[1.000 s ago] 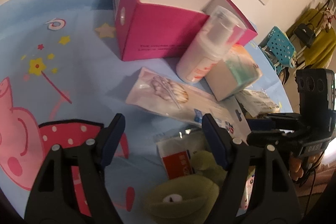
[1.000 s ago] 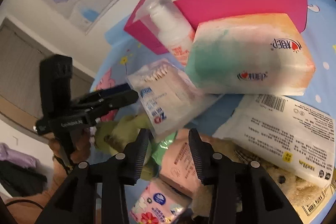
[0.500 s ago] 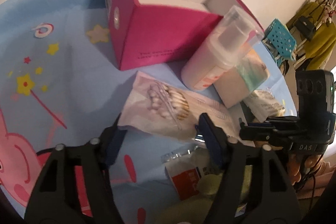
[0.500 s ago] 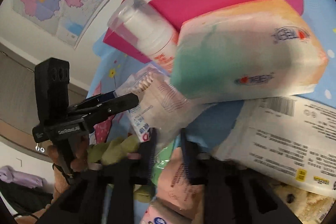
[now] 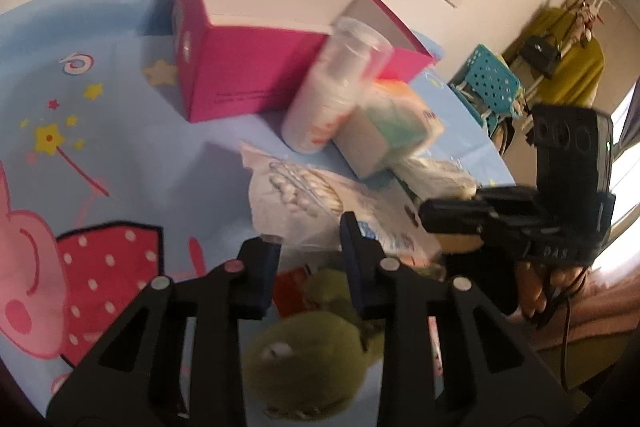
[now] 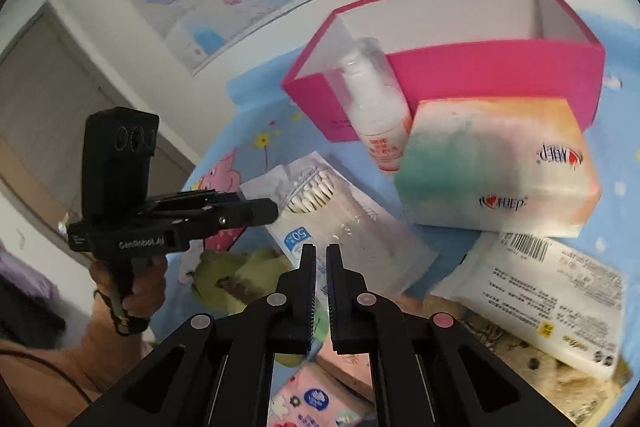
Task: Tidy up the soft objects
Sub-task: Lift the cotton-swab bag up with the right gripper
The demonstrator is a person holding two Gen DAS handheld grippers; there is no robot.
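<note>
Right claw (image 6: 319, 255): pinched together on the near edge of the cotton-swab bag (image 6: 340, 227), thin film caught between the pads. Probably taken at the edge because the flat bag offers no other purchase.

Left claw (image 5: 308, 243): closing, with the opposite edge of the same bag bunched between the pads and apparently pressed. Two-ended hold judged sensible: limp plastic sags and spills from a single pinch, stays flat when carried by both ends.

Bag itself: raised at the pinched edges, far end low toward the blue cartoon-print surface (image 5: 120, 147), swabs showing through the clear window. Sits in front of the white pump bottle (image 5: 328, 107) and the tissue pack (image 5: 392, 131), well short of the pink box (image 5: 248, 67).

Pink box: open-topped, empty as far as visible, at the back of the surface. Likely the destination, hence left unobstructed.

Bottle: tilted, leaning against the box wall. Tissue pack touching the bottle's base.

Green plush toy (image 5: 308, 359): directly beneath the left claw, partly under the bag. White wipes pack (image 6: 552, 291) lying to the right, tucked under the tissue pack's near side.

Step in hand, by judgement: securing the lift before carrying toward the box. Risk: film slipping from either pinch.
</note>
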